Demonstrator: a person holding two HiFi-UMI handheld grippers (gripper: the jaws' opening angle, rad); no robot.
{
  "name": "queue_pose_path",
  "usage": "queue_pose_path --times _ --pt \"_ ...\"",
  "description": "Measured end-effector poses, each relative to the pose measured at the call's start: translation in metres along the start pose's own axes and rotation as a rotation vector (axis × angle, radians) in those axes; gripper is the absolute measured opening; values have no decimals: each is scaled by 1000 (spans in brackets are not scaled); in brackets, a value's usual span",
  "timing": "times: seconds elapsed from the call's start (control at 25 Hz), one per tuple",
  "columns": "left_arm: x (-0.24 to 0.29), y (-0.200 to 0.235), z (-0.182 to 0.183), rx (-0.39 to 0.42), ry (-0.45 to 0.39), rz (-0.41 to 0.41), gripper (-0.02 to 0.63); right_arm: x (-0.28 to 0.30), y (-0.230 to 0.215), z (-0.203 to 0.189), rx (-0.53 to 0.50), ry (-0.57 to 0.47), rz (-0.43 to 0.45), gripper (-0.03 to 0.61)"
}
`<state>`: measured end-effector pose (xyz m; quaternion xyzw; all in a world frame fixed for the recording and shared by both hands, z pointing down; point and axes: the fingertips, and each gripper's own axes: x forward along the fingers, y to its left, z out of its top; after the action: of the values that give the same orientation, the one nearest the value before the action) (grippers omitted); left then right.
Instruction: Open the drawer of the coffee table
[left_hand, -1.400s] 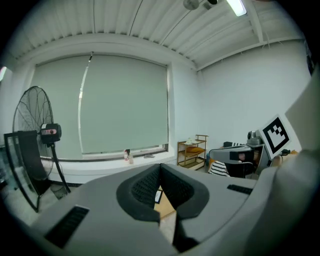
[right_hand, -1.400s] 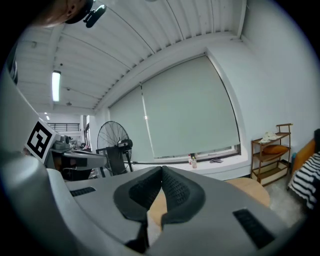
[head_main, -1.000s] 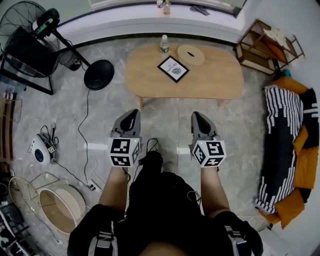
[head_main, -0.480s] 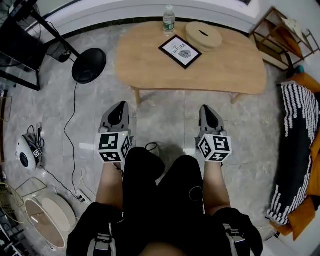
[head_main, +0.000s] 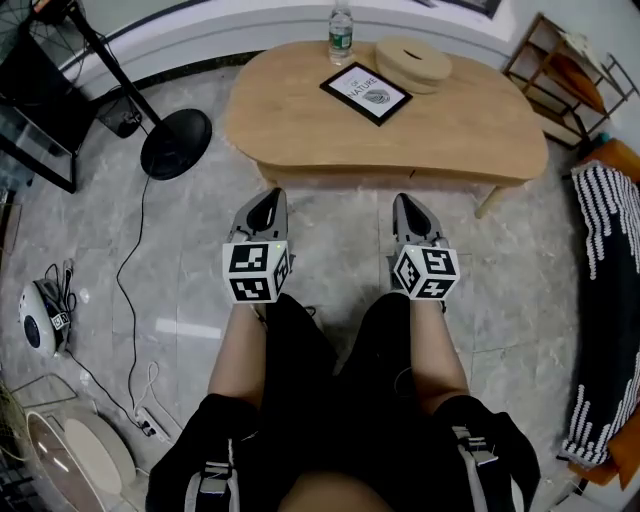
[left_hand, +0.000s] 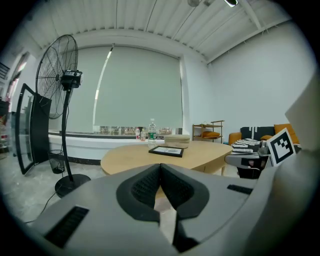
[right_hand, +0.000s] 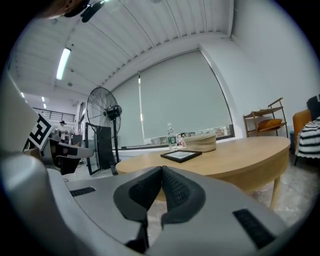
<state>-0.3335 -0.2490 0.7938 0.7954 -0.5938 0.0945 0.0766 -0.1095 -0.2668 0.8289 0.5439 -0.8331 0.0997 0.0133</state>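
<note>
left gripper (head_main: 268, 197) clenched, empty | right gripper (head_main: 408, 201) clenched, empty | I hold both low, facing coffee table (head_main: 470, 125) front, seeking drawer

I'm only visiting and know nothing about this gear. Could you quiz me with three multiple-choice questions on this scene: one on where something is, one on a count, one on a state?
1. Where does the water bottle stand?
A. Lying on the floor
B. At the far edge of the coffee table
C. Held in a gripper

2. How many things rest on the tabletop?
A. One
B. Three
C. Six

3. How are the jaws of the left gripper and right gripper?
A. Both shut, empty
B. Both wide open
C. Both clamped on the bottle

Answers:
1 B: it stands upright beside the round lidded box.
2 B: the bottle, the box and a framed picture.
3 A: each gripper view shows the pads meeting with nothing between them.
</note>
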Motion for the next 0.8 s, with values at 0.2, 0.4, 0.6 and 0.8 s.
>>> queue_pose_path --times 0.2,0.4,0.6,0.8 --pt "-5 2 2 -38 -6 25 21 0 -3 5 22 -10 37 15" --pt "0 15 -20 -34 44 50 133 1 -4 -16 151 -4 110 214" --pt "11 19 -34 -8 82 9 212 13 -26 -52 375 32 147 282" --pt "31 37 -52 31 113 -50 221 33 -57 -84 599 7 178 282"
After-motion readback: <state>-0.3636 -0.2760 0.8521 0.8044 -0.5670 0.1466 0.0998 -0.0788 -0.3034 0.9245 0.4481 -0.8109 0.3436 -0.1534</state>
